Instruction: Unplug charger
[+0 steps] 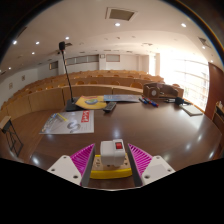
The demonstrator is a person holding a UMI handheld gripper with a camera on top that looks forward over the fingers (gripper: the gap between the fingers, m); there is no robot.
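Charger between tongs — on table
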